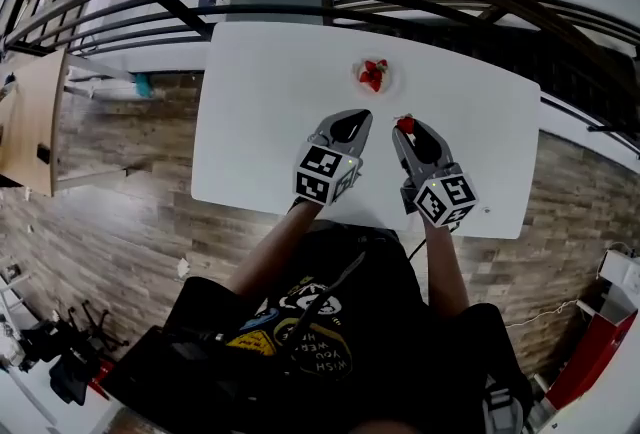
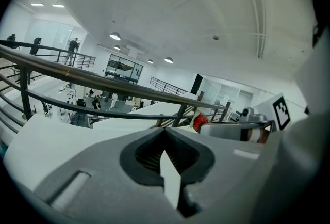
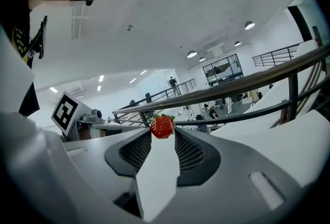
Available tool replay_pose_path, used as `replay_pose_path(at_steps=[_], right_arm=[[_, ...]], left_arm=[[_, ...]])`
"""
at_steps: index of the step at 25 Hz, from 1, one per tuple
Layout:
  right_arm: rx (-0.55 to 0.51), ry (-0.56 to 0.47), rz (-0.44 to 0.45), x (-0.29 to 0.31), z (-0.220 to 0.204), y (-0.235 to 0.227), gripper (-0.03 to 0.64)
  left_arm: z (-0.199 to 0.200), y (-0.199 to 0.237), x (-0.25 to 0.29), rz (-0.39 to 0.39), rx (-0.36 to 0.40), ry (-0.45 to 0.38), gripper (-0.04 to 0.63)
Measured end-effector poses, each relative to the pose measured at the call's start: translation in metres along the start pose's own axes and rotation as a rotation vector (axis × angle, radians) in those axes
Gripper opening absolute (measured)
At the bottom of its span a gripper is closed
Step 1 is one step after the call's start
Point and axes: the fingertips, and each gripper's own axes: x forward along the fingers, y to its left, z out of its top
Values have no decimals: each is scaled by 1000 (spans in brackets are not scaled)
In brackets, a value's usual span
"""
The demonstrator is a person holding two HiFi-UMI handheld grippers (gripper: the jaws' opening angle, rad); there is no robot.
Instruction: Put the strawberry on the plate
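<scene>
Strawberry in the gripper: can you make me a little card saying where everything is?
Right gripper: shut on the held strawberry, pinched at its tips
Left gripper: shut, nothing in it
Plate: on the white table, beyond both grippers
On the plate: a second strawberry
Job so far: held strawberry not yet on the plate

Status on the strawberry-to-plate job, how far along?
Done: the pick. The right gripper is shut on the strawberry at its jaw tips.
In hand: the carry. The strawberry is short of the plate, which already holds some red fruit.
Left: reach the plate and release. The left gripper is shut and empty.
</scene>
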Motion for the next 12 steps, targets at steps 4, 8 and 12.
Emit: replay_pose_path(at_steps=[4,8,12], right_arm=[[-8,7,-33,16,-5,-10,146],[-26,40,-52,30,-14,-25,146],[-37,78,-53,39,-22,-44,146]], left_arm=[[-2,17,11,-12,10,12,0],[-7,27,25,-7,24,20,0],[-14,29,43,10,63,39,0]])
